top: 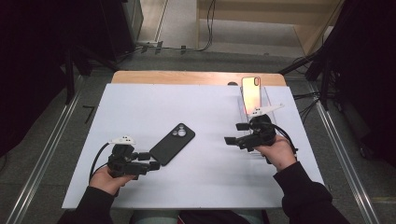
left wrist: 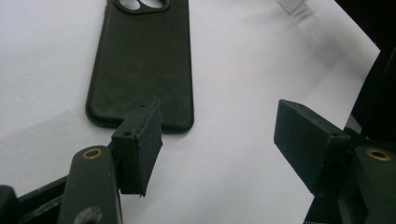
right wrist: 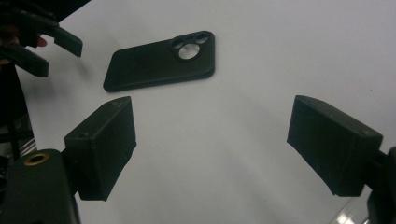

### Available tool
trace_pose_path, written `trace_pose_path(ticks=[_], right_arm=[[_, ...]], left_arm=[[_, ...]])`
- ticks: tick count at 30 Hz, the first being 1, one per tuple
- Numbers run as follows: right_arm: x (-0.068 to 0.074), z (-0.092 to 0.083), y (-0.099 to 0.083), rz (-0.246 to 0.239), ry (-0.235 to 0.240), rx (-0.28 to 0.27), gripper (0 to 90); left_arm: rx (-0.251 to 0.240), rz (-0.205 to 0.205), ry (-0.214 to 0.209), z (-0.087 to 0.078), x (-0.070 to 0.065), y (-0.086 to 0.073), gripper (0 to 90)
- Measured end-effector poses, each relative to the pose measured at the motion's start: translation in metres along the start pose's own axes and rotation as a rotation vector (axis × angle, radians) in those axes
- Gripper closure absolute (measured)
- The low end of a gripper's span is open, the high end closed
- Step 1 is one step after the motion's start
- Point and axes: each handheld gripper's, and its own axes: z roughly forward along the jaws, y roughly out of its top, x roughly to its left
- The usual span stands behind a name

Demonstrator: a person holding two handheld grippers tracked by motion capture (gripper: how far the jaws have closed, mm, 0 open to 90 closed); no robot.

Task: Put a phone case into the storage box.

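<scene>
A black phone case (top: 172, 143) lies camera-hole up near the middle of the white sheet (top: 140, 107). My left gripper (top: 150, 159) sits at the case's near short end with its jaws open. In the left gripper view one pad (left wrist: 140, 144) stands just at that end of the case (left wrist: 140, 65), and only bare sheet lies between the jaws. My right gripper (top: 235, 133) hovers open to the right of the case, pointing left toward it. The right gripper view shows the case (right wrist: 159, 63) beyond its open jaws (right wrist: 210, 140), with the left gripper (right wrist: 51, 49) at the top left.
A phone (top: 251, 95) with a shiny orange-tinted back stands upright in a clear stand (top: 268, 100) at the back right, just behind my right hand. The wooden table edge (top: 187, 77) shows beyond the sheet. Metal rails and cables run along the floor on both sides.
</scene>
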Motion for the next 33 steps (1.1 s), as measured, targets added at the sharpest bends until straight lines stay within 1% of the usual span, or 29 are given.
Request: trace_pose_path(ticks=[2, 5, 7, 9, 11, 12, 13, 16, 17, 18, 21, 24, 26, 28, 31, 32, 33], right_arm=[[0.001, -0.001, -0.004, -0.004, 0.003, 0.003, 13.7], [0.004, -0.001, -0.012, -0.002, 0.004, 0.011, 13.7], [0.006, -0.001, -0.018, 0.001, 0.017, 0.026, 13.7], [0.008, -0.001, -0.023, -0.008, 0.021, 0.034, 13.7], [0.01, -0.002, -0.028, -0.021, 0.015, 0.037, 13.7], [0.011, -0.003, -0.03, -0.02, 0.016, 0.036, 13.7], [0.011, -0.003, -0.033, -0.023, 0.015, 0.031, 13.7], [0.013, -0.006, -0.041, -0.014, 0.019, 0.023, 13.6], [0.013, -0.007, -0.044, -0.011, 0.021, 0.024, 13.7], [0.013, -0.007, -0.047, -0.01, 0.019, 0.024, 13.7], [0.014, -0.009, -0.055, -0.012, 0.009, 0.043, 13.7], [0.014, -0.012, -0.061, -0.002, 0.011, 0.048, 13.7], [0.014, -0.014, -0.065, 0.005, 0.007, 0.045, 13.7], [0.013, -0.016, -0.069, 0.012, 0.006, 0.045, 13.7], [0.013, -0.016, -0.072, 0.01, 0.005, 0.047, 13.7], [0.013, -0.017, -0.075, 0.008, -0.005, 0.057, 13.6], [0.013, -0.017, -0.075, 0.008, -0.005, 0.057, 13.6]], left_arm=[[-0.008, -0.014, -0.005, 0.0, 0.0, 0.0, 32.3], [-0.016, -0.017, -0.01, 0.0, 0.0, 0.001, 32.3], [-0.018, -0.007, -0.029, 0.001, 0.0, 0.001, 32.2], [-0.013, -0.004, -0.026, 0.001, -0.001, 0.001, 32.2], [-0.006, -0.007, -0.028, 0.002, -0.001, 0.002, 32.1], [0.006, 0.0, -0.021, 0.003, -0.001, 0.002, 32.1], [0.008, 0.004, -0.02, 0.004, -0.001, 0.002, 32.0], [0.013, 0.018, -0.02, 0.005, -0.001, 0.003, 30.1], [0.013, 0.018, -0.02, 0.005, -0.001, 0.003, 30.2], [0.01, 0.007, -0.035, 0.005, -0.001, 0.005, 30.2], [0.006, 0.017, -0.041, 0.006, -0.003, 0.006, 30.2], [0.012, 0.022, -0.044, 0.008, -0.003, 0.008, 30.1], [0.016, 0.03, -0.05, 0.008, -0.002, 0.009, 30.1], [0.016, 0.048, -0.05, 0.009, -0.002, 0.009, 30.1], [0.014, 0.045, -0.05, 0.008, -0.003, 0.009, 30.1], [0.011, 0.045, -0.05, 0.008, -0.003, 0.009, 30.1], [0.011, 0.045, -0.05, 0.008, -0.003, 0.009, 30.1]])
